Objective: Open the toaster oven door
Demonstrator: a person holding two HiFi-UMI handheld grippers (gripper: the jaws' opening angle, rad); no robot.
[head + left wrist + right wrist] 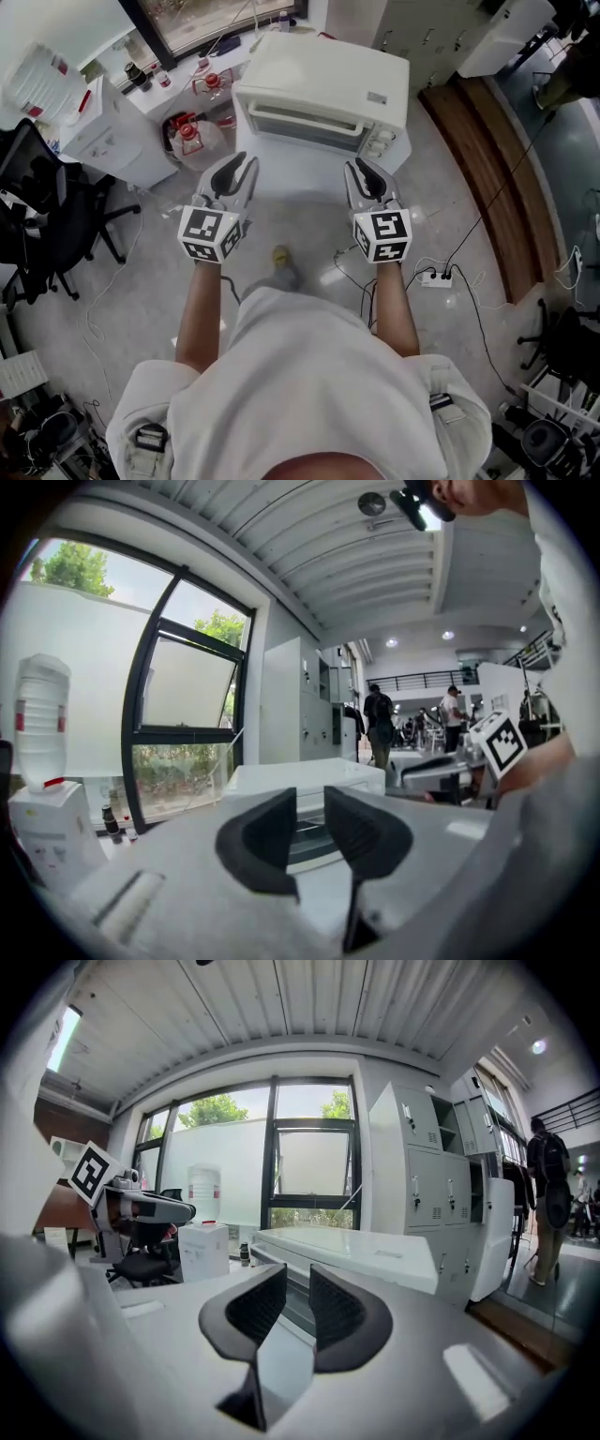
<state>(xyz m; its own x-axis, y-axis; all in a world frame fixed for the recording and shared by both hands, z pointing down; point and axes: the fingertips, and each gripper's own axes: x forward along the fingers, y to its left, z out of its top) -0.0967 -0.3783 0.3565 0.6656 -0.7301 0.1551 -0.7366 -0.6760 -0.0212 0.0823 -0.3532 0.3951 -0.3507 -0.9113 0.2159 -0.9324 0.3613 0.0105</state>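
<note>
Toaster oven (323,80) at upper centre, door (305,131) shut. Left gripper (244,167) and right gripper (361,171) hover near it, jaws narrowly apart, empty. The rigid, hinged door probably swings stiffly and is best gripped along its upper edge.

White boxy toaster oven (323,80): pale knobs (380,145) at its right front corner are too small to read. In the left gripper view, dark ribbed fingers (258,841) cover much of its front. In the right gripper view, the fingers (248,1312) again mask the middle. Black office chair (37,206) is cut by the left edge.
</note>
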